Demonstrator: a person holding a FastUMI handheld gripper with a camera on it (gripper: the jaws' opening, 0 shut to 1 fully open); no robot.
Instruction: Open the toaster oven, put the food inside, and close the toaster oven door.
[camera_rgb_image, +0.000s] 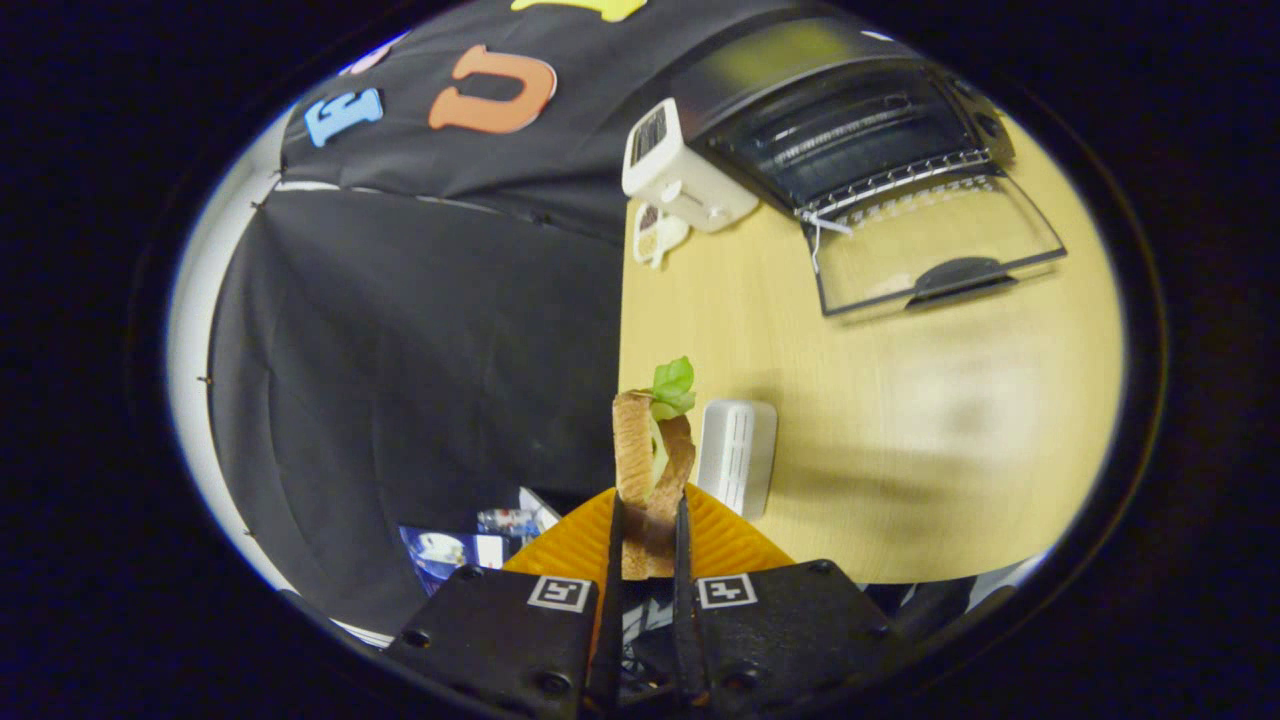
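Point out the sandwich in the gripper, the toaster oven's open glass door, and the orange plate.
Brown sandwich with green leaf (634, 450), gripper view, bread slice.
Open glass toaster oven door (935, 240), gripper view, glass pane.
Ridged orange plate (725, 540), gripper view, bare rim beside fingers.

Pale wooden table (900, 400), black cloth wall (420, 350)

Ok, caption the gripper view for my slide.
Tongs shut on sandwich, toaster oven open beyond.

Brown sandwich (650, 470) with green leaf, pinched upright between tool fingers; toaster oven (850, 130) door open flat.
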